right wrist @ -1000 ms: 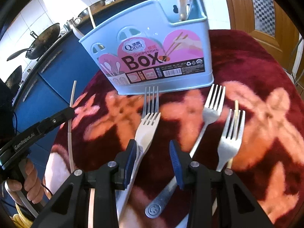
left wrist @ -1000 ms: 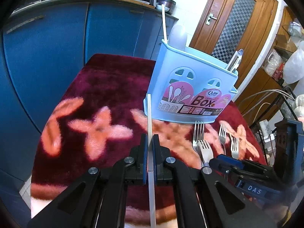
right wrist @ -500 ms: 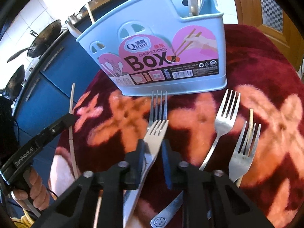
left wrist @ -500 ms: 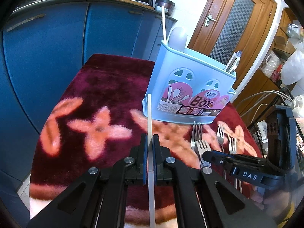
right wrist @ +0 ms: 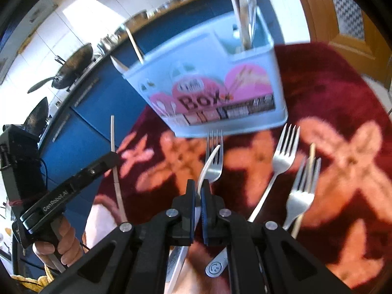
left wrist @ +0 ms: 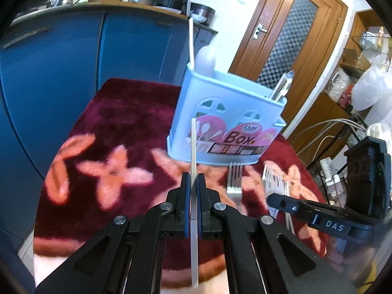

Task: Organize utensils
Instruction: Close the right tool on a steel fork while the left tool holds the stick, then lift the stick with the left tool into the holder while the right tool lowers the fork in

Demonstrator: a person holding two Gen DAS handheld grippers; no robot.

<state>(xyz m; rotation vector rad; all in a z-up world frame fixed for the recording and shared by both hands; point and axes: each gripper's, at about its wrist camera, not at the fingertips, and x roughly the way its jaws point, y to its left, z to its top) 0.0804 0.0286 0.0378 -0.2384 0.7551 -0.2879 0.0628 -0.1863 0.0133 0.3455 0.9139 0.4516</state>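
A light blue utensil box stands on the maroon flowered cloth; it also shows in the right wrist view with a chopstick and metal utensils in it. My left gripper is shut on a white chopstick, held in front of the box. My right gripper is shut on a white fork, turned on edge and lifted off the cloth. Steel forks lie on the cloth before the box, one seen from the left wrist.
Blue cabinets with pots on the counter stand behind the table. A wooden door is at the back right. Cables and a power strip lie right of the table. A thin wooden chopstick lies among the forks.
My right gripper closed on the white fork and lifted it, turning it on edge. My left gripper moved slightly nearer the box, still holding the chopstick.
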